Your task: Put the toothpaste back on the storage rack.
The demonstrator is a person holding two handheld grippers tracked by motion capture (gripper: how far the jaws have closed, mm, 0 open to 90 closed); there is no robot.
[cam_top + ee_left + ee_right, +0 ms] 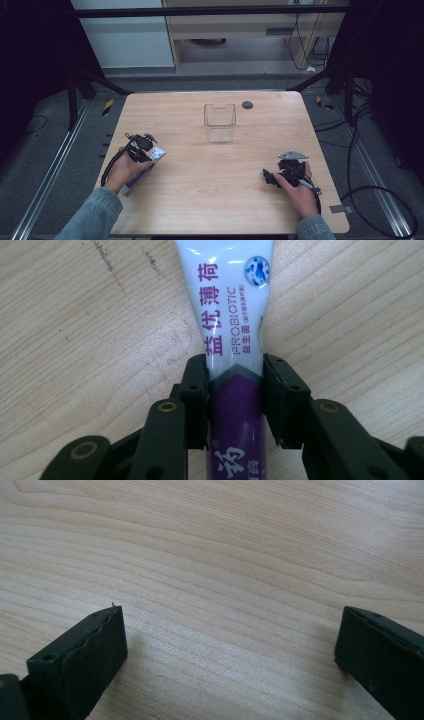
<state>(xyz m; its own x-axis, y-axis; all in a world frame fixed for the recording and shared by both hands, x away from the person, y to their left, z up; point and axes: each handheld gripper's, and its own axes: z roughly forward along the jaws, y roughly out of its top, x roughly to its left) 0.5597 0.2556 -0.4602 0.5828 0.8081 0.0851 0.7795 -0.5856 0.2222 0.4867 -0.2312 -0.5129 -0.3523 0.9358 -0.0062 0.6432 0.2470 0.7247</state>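
Observation:
A toothpaste tube (227,300), white at the far end and purple at the near end with printed lettering, lies flat on the wooden table (210,200) at the left. My left gripper (235,390) reaches over it, and both black pads (197,390) press against the tube's sides where white meets purple. In the high view the tube (156,155) sticks out from under the left gripper (141,150) and the hand that holds it. My right gripper (272,177) rests low at the right of the table. Its jaws stand wide apart over bare wood (230,645), with nothing between them.
A clear, empty plastic container (219,122) stands upright at the middle back of the table. A small dark round disc (247,105) lies behind it to the right. Cables trail off the table's right side onto the floor.

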